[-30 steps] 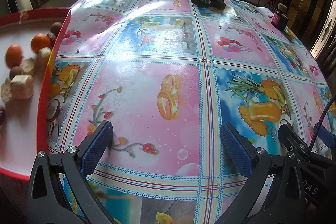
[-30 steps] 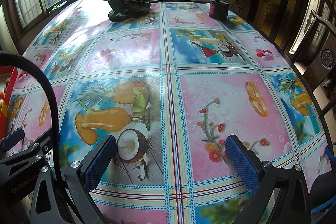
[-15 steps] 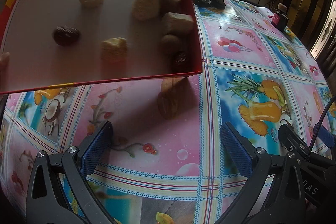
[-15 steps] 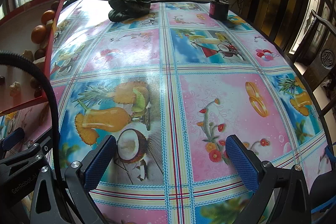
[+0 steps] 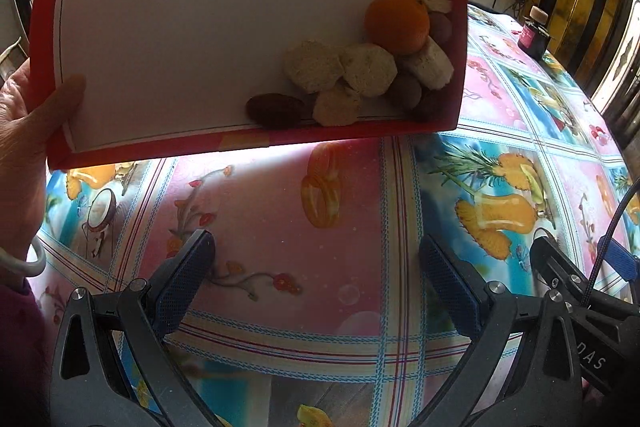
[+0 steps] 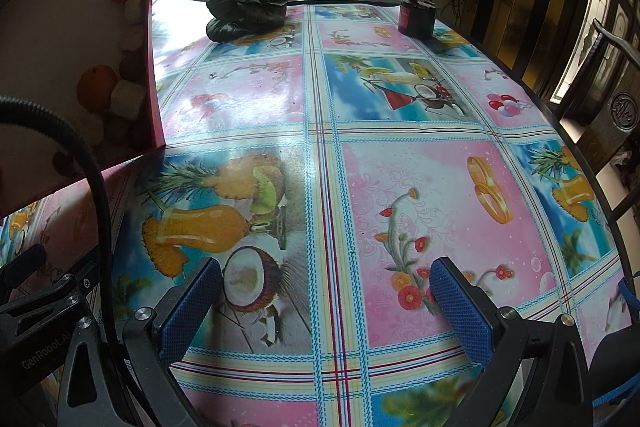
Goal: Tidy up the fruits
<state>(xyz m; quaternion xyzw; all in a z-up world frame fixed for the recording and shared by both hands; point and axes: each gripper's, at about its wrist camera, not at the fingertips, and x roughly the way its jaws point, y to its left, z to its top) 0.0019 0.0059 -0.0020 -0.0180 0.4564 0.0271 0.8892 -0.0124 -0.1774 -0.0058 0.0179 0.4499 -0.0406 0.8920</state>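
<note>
Two oranges (image 5: 397, 23) and pale fruit chunks (image 5: 366, 69) crowd the low corner of a tilted red-rimmed tray (image 5: 256, 141), held by a hand (image 5: 24, 131) above the surface (image 6: 400, 187). Left gripper (image 5: 316, 277) and right gripper (image 6: 326, 297) are both spread, empty.

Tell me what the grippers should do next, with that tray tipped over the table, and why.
Probably wait, both open. A hand holds the red tray tilted, the oranges and pale chunks piled in its low corner, none on the tablecloth yet.
</note>
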